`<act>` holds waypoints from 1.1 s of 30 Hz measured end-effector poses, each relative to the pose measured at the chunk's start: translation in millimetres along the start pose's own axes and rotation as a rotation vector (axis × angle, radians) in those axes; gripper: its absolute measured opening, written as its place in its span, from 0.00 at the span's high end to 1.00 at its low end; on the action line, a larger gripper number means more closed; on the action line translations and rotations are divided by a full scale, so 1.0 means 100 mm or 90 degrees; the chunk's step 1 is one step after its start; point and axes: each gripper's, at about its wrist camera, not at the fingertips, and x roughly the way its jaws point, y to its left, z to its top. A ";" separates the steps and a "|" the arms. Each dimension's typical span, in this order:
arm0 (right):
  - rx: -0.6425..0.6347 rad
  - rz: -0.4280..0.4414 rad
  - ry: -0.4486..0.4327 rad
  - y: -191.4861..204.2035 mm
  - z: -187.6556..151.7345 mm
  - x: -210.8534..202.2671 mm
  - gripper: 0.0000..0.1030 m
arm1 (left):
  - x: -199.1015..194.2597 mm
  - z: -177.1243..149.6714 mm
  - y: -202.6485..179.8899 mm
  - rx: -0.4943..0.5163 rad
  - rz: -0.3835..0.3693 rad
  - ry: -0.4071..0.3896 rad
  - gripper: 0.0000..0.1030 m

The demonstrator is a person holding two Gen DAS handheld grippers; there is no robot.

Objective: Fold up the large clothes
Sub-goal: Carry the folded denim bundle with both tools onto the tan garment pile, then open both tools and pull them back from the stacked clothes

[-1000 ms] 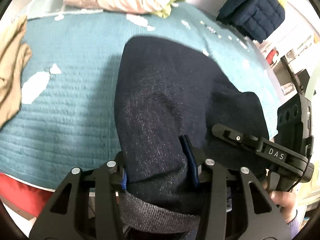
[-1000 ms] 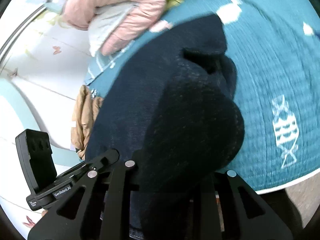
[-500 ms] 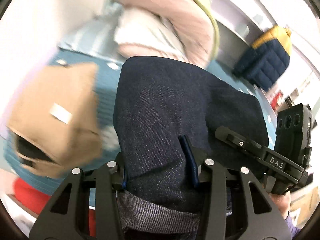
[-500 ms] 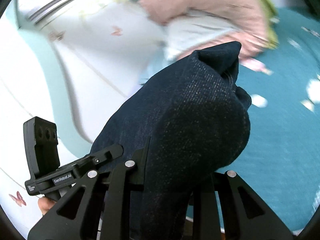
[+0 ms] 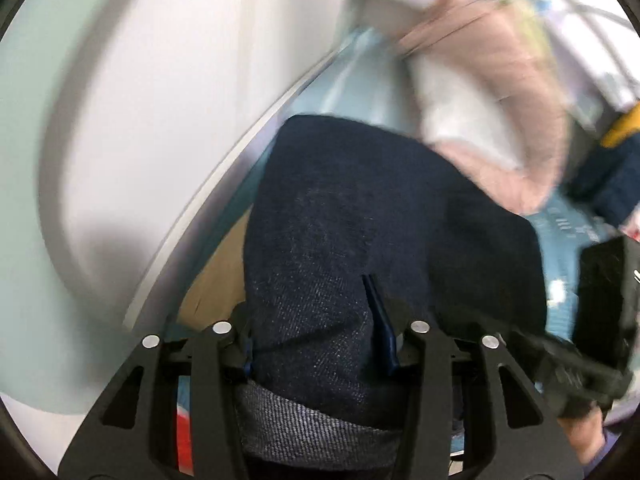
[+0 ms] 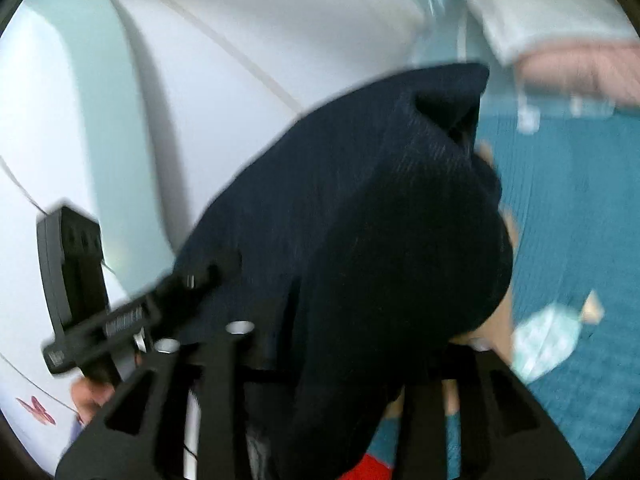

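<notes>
I have the dark denim garment (image 5: pixel 360 240) clamped in my left gripper (image 5: pixel 320 344); its jaws are clenched on a thick fold, the blue pads (image 5: pixel 382 332) pressing in from either side and a paler turned-up hem (image 5: pixel 312 428) bunched just below them. From my left wrist the cloth rises up and away from the jaws, lifted off the bed. Beyond the garment's far edge I see a blurred pink and white jacket (image 5: pixel 492 92), to the garment's right a navy and yellow padded jacket (image 5: pixel 616 160), and a tan patch (image 5: pixel 216 280) at the garment's left edge, which I cannot identify.

My right wrist shows what the left does not: the teal bedspread (image 6: pixel 568 208) with its pale fish print (image 6: pixel 544 340), to the right of the garment (image 6: pixel 380 240), and the white and mint wall (image 6: pixel 120 80) to its left. The right gripper (image 6: pixel 340 352) is buried under the denim, so I see cloth heaped over the jaws but cannot tell how tightly they stand. The left gripper's black housing (image 6: pixel 76 280) shows at the garment's left. Both views are smeared by motion
</notes>
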 end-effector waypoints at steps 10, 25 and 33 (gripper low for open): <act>0.085 -0.038 0.011 -0.65 -0.29 0.08 0.27 | 0.19 -0.39 0.43 -0.106 0.091 -0.033 0.17; -0.113 -0.160 -0.077 -0.01 -0.60 -1.54 0.21 | -1.38 -0.95 -0.86 0.005 0.141 -0.212 0.10; -0.196 -0.243 -0.200 0.44 -1.20 -2.85 0.13 | -2.09 -1.47 -1.91 0.073 0.122 -0.279 0.06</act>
